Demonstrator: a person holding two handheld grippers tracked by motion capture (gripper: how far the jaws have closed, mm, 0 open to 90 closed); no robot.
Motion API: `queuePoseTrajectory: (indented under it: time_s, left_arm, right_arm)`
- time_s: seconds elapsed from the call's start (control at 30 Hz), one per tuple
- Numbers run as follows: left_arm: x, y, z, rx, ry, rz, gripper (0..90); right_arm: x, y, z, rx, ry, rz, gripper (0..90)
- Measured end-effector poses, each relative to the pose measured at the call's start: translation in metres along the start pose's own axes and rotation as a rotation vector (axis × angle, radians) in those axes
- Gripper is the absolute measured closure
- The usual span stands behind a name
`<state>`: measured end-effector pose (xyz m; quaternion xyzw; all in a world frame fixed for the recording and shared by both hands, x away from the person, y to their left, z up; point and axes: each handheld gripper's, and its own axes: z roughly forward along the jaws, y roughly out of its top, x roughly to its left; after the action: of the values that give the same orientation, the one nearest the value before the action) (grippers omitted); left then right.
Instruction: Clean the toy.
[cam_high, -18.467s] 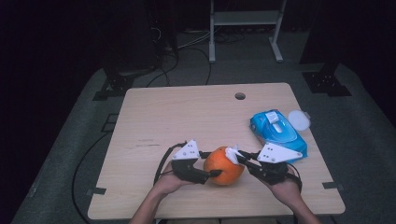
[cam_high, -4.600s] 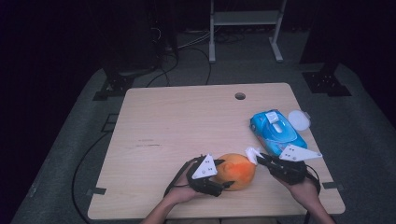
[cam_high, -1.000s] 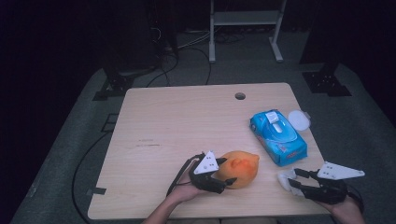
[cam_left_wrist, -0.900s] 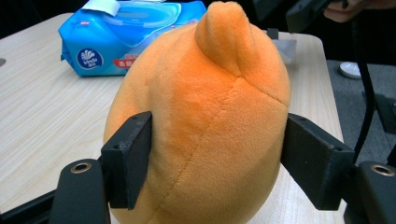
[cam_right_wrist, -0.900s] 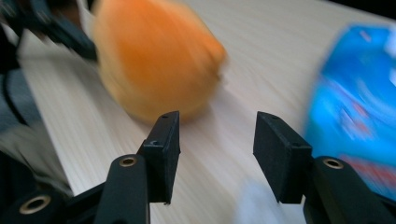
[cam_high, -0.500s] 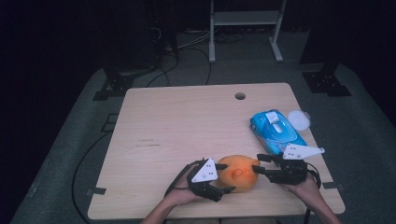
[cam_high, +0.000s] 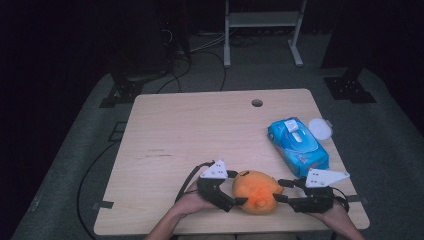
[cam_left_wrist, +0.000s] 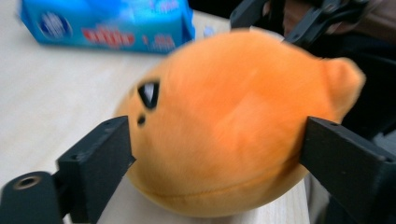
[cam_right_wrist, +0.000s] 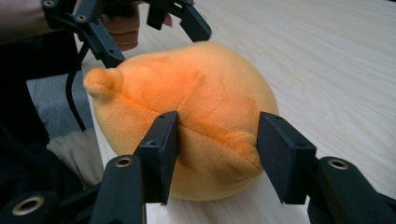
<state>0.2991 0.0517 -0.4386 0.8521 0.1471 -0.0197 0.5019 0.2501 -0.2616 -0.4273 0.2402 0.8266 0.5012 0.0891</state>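
While your orange plush toy (cam_high: 256, 190) sits near the front edge of the table (cam_high: 200, 130), your left gripper (cam_high: 235, 199) brackets its left side, jaws just sprung wide, pads at its flanks without squeezing. Your right gripper (cam_high: 278, 190) meets it from the right, its 2 jaws opening too, straddling a seam fold, loosely touching. Blue wipes pack (cam_high: 298, 143) lies near the right edge.
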Motion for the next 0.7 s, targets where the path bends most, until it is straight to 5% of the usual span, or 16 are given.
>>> queuePoseTrajectory:
  time_s: [0.07, 0.13, 0.2, 0.23, 0.33, 0.57, 0.7]
  left_arm:
    - [0.003, -0.002, 0.003, 0.003, -0.031, -0.038, 8.8]
    - [0.003, -0.003, 0.003, 0.002, -0.038, -0.036, 16.3]
    - [0.001, -0.004, 0.003, -0.005, -0.047, -0.024, 26.6]
    - [-0.003, -0.004, 0.002, -0.016, -0.051, -0.006, 30.3]
    - [-0.006, -0.003, 0.0, -0.041, -0.056, 0.001, 37.0]
    - [-0.009, 0.013, -0.022, -0.116, 0.078, 0.115, 36.8]
    - [0.002, 0.016, -0.035, -0.134, 0.136, 0.133, 36.4]
  right_arm:
    - [0.001, -0.002, 0.0, 0.012, 0.004, -0.004, 47.5]
    - [0.002, -0.004, 0.0, 0.017, 0.005, -0.002, 48.6]
    - [0.003, -0.005, 0.001, 0.023, 0.014, 0.003, 55.0]
    - [0.005, -0.006, 0.003, 0.033, 0.016, -0.001, 65.0]
    - [0.009, -0.005, 0.004, 0.022, 0.006, -0.017, 69.9]
    - [0.011, 0.015, 0.009, -0.047, -0.084, -0.096, 72.3]
    - [0.003, 0.032, 0.023, -0.077, -0.105, -0.124, 72.3]
